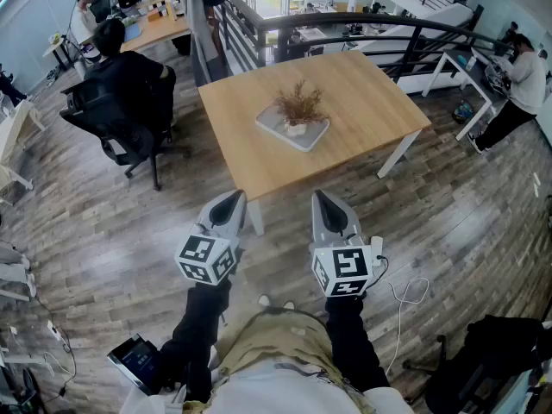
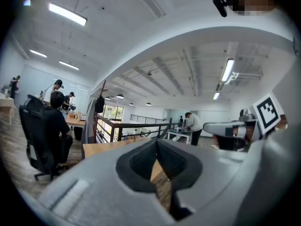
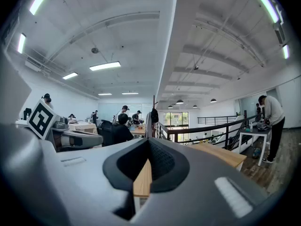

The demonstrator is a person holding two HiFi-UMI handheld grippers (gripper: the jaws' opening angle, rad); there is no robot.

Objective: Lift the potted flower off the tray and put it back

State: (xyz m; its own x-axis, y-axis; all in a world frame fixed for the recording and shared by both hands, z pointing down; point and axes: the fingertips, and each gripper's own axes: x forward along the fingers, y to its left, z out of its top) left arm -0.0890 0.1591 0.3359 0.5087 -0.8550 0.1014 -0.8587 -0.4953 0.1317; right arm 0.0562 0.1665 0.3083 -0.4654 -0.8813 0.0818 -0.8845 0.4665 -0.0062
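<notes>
Left gripper [image 1: 231, 198] and right gripper [image 1: 326, 198] hung short of the table's [image 1: 362, 93] near edge, jaws closed, empty. Best bet: step in, open wide, take the pot [image 1: 296, 129] low, not the stems. Flower [image 1: 299, 106], dry brown sprigs in that pale pot, stood on the tray [image 1: 316, 138] mid-table.
</notes>
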